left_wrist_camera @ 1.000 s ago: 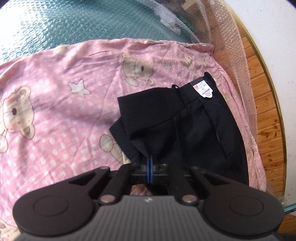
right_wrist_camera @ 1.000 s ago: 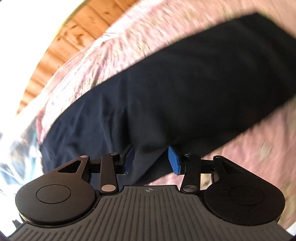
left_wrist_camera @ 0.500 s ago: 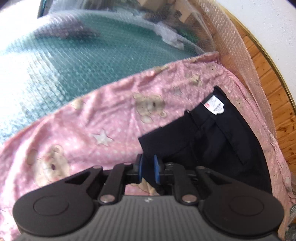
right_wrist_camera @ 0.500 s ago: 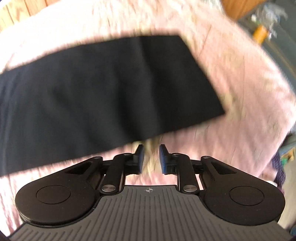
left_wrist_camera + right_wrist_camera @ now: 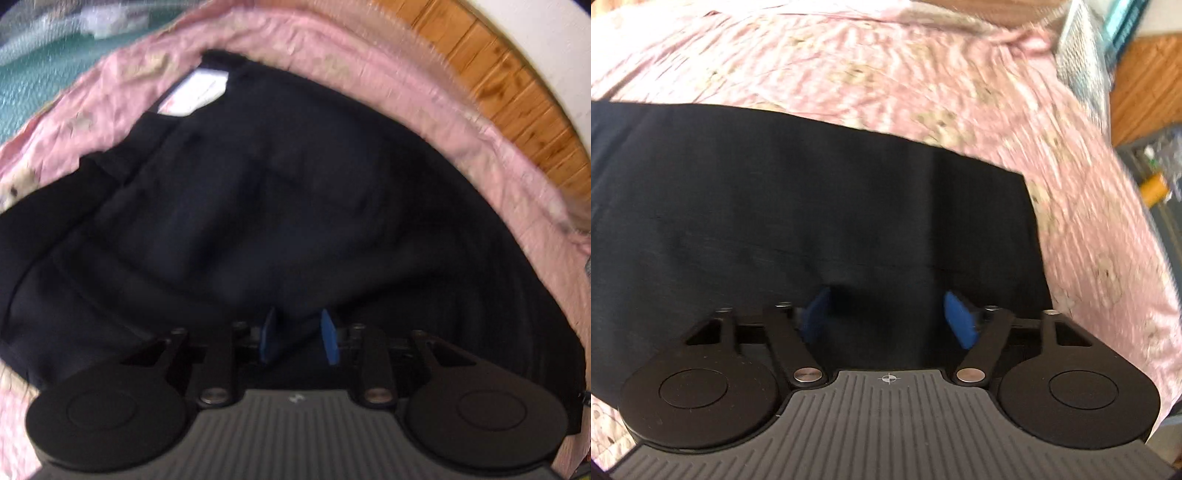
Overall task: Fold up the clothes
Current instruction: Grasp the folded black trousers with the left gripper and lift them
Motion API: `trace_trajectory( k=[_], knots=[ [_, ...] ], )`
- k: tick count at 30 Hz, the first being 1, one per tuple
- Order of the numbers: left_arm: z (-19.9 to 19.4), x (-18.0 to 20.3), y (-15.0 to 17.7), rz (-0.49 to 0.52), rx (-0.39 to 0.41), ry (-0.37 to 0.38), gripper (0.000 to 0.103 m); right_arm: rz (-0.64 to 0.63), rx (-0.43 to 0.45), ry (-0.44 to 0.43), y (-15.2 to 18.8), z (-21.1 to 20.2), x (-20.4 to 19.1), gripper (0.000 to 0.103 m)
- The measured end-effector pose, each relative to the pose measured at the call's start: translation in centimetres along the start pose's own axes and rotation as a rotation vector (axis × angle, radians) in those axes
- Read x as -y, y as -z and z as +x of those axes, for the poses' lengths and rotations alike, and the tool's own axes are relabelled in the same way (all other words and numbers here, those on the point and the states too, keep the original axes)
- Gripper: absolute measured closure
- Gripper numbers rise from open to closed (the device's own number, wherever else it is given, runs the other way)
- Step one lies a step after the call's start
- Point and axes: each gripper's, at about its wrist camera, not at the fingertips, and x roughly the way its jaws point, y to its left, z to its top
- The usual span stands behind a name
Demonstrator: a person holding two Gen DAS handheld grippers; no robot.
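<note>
Lying flat on the pink bear-print sheet (image 5: 332, 48), the black trousers (image 5: 258, 192) fill most of both views; blurry frames. White tag (image 5: 195, 92) sits at the waistband, far left in your left wrist view. Your left gripper (image 5: 298, 338) points down over the near part of the trousers, jaws just been opening, narrow gap, dark cloth showing between the blue pads (image 5: 267, 336); can't tell if they press it. Your right gripper (image 5: 888, 314) is over the trouser-leg end (image 5: 979, 221), jaws just been opening, spread wide, a fabric hump between the pads, not pinched. Wood floor (image 5: 509, 92) far right, bubble wrap (image 5: 44, 48) far left.
</note>
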Motion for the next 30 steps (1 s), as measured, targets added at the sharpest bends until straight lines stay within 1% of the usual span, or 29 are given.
trace_trajectory(
  k=[1, 2, 3, 4, 6, 7, 8, 9, 10, 11, 12, 13, 14, 18, 19, 21, 22, 24, 25, 26, 27, 29, 30],
  knots=[
    [0.0, -0.6, -0.2, -0.020, -0.007, 0.003, 0.082, 0.013, -0.002, -0.013, 0.2, 0.0, 0.7, 0.028],
    [0.0, -1.3, -0.4, -0.040, -0.014, 0.003, 0.093, 0.026, -0.004, -0.026, 0.5, 0.0, 1.4, 0.026],
    [-0.1, -2.1, -0.5, -0.062, -0.018, 0.001, 0.097, 0.038, -0.005, -0.038, 0.7, 0.0, 2.1, 0.025],
    [-0.1, -2.8, -0.6, -0.083, -0.022, -0.002, 0.099, 0.047, -0.004, -0.047, 0.9, 0.1, 2.7, 0.024],
    [-0.3, -4.0, -1.0, -0.125, -0.030, -0.006, 0.099, 0.059, -0.005, -0.063, 1.1, 0.3, 3.7, 0.022],
    [-0.5, -4.2, -1.2, -0.135, -0.029, -0.029, 0.099, 0.063, -0.005, -0.070, 1.2, 0.4, 4.2, 0.022],
    [-0.7, -4.1, -1.5, -0.135, -0.026, -0.050, 0.094, 0.064, -0.007, -0.074, 1.2, 0.5, 4.5, 0.021],
    [-1.0, -3.6, -1.8, -0.131, -0.016, -0.066, 0.086, 0.064, -0.009, -0.076, 1.2, 0.6, 4.8, 0.021],
    [-1.3, -2.7, -2.1, -0.120, 0.004, -0.072, 0.064, 0.060, -0.012, -0.074, 1.1, 0.6, 4.9, 0.021],
    [-1.7, -1.8, -2.4, -0.109, 0.024, -0.079, 0.050, 0.047, -0.017, -0.061, 0.9, 0.4, 4.9, 0.023],
    [-2.1, -0.8, -2.7, -0.097, 0.044, -0.085, 0.050, 0.034, -0.021, -0.048, 0.7, 0.2, 4.8, 0.024],
    [-2.0, 0.4, -3.0, -0.082, 0.055, -0.081, 0.050, 0.018, -0.022, -0.035, 0.4, 0.0, 4.6, 0.029],
    [-1.4, 2.0, -3.4, -0.062, 0.053, -0.058, 0.050, 0.001, -0.008, -0.034, -0.1, -0.5, 4.1, 0.034],
    [1.2, 8.4, -4.8, 0.021, 0.045, 0.032, 0.046, -0.041, 0.073, -0.123, -3.6, -1.2, 1.1, 0.034],
    [2.0, 9.7, -5.0, 0.040, 0.041, 0.039, 0.045, -0.052, 0.089, -0.147, -4.6, -0.9, 0.2, 0.034],
    [4.1, 11.5, -5.3, 0.068, 0.026, 0.007, 0.045, -0.065, 0.103, -0.194, -6.5, 0.1, -1.4, 0.034],
    [5.1, 12.4, -5.4, 0.083, 0.019, -0.009, 0.045, -0.069, 0.097, -0.200, -7.1, 1.1, -1.8, 0.034],
    [7.1, 14.2, -5.6, 0.112, 0.004, -0.041, 0.046, -0.071, 0.066, -0.183, -7.6, 3.2, -1.5, 0.035],
    [7.9, 14.8, -5.8, 0.120, 0.001, -0.051, 0.049, -0.064, 0.057, -0.176, -7.7, 3.9, -1.0, 0.030],
    [8.1, 14.8, -6.2, 0.120, 0.007, -0.049, 0.049, -0.038, 0.060, -0.173, -7.3, 4.1, 0.4, 0.024],
    [8.3, 14.9, -6.5, 0.120, 0.013, -0.047, 0.050, -0.013, 0.063, -0.170, -6.9, 4.3, 1.9, 0.024],
    [8.7, 14.5, -7.5, 0.119, 0.019, -0.070, 0.064, 0.038, 0.069, -0.163, -6.2, 4.6, 4.8, 0.024],
    [8.9, 14.2, -8.0, 0.118, 0.021, -0.087, 0.065, 0.060, 0.070, -0.159, -5.9, 4.7, 6.1, 0.023]
  ],
)
